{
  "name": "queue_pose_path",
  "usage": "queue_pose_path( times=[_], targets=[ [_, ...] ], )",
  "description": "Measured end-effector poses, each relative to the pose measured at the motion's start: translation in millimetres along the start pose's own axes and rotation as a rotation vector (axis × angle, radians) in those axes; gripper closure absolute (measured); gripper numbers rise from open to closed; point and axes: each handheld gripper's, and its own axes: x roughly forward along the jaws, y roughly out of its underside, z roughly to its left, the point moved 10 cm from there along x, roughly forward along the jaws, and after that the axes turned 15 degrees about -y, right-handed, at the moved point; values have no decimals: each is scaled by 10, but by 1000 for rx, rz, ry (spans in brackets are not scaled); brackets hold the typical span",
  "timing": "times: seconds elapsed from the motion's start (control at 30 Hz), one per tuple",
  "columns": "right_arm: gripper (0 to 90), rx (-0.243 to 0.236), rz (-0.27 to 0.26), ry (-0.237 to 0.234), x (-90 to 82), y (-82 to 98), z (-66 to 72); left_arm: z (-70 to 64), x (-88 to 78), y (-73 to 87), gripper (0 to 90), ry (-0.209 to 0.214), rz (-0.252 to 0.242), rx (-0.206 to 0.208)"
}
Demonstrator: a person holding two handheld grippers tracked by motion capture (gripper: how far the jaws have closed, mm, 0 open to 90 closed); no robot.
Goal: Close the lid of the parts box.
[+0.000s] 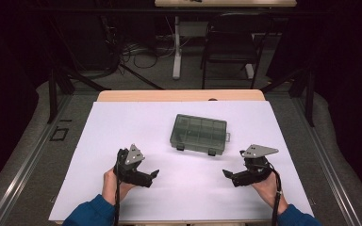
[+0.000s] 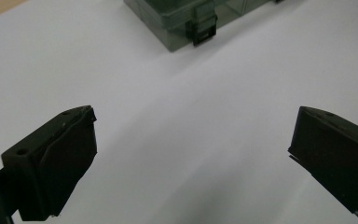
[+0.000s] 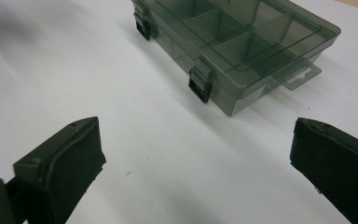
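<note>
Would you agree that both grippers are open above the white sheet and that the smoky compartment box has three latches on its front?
Not quite: the compartment box has two latches, as the right gripper view shows. The left gripper and right gripper are indeed open.

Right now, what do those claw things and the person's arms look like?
Each hand holds a black gripper: the left gripper and the right gripper. Each has two chunky black jaws, a grey three-cornered plate with small holes on top, and a black cable trailing back along the arm. The sleeves are blue.

A lab or studio: behind the table (image 1: 122, 96), black curtains, tangled cables (image 1: 136, 52) (on the floor), a folding chair (image 1: 228, 47).
</note>
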Motion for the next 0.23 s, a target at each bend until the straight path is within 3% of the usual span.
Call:
queue_pose_path(
  times=[0.23],
  targets=[
    [4,-24,-27,15,-65,57,64,-1,-68,170,0,-14,6,-12]
  ],
)
